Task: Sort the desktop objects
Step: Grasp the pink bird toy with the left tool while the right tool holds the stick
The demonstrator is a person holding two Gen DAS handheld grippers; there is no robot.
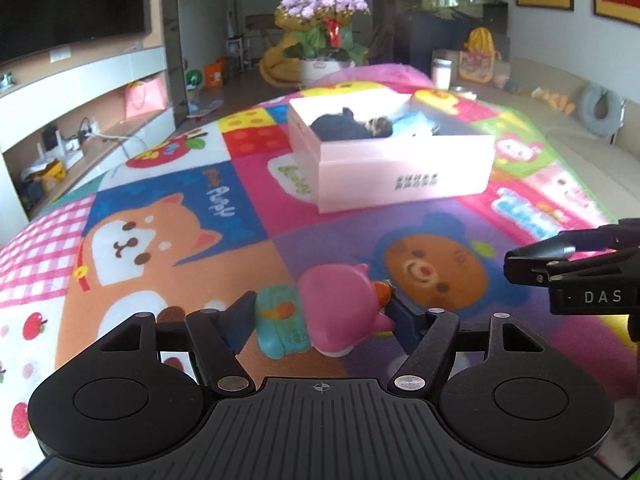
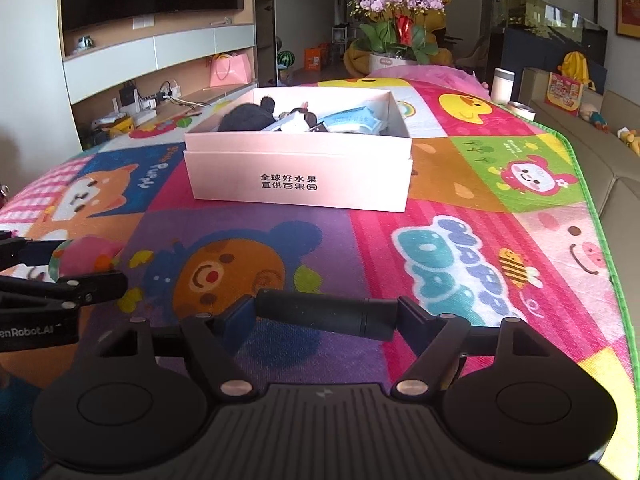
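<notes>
Left gripper (image 1: 320, 316) has its pads pressed on a pink-and-teal toy (image 1: 320, 316), clamped from both sides just above the cartoon mat (image 1: 168, 216). Right gripper (image 2: 326, 316) grips a black cylinder (image 2: 326, 314) end to end, crosswise between its fingers, over the purple bear square. Beyond both, well apart, the pink box (image 2: 300, 176) sits on the mat, a dark plush (image 2: 248, 116) and a blue packet (image 2: 352, 120) inside it.
</notes>
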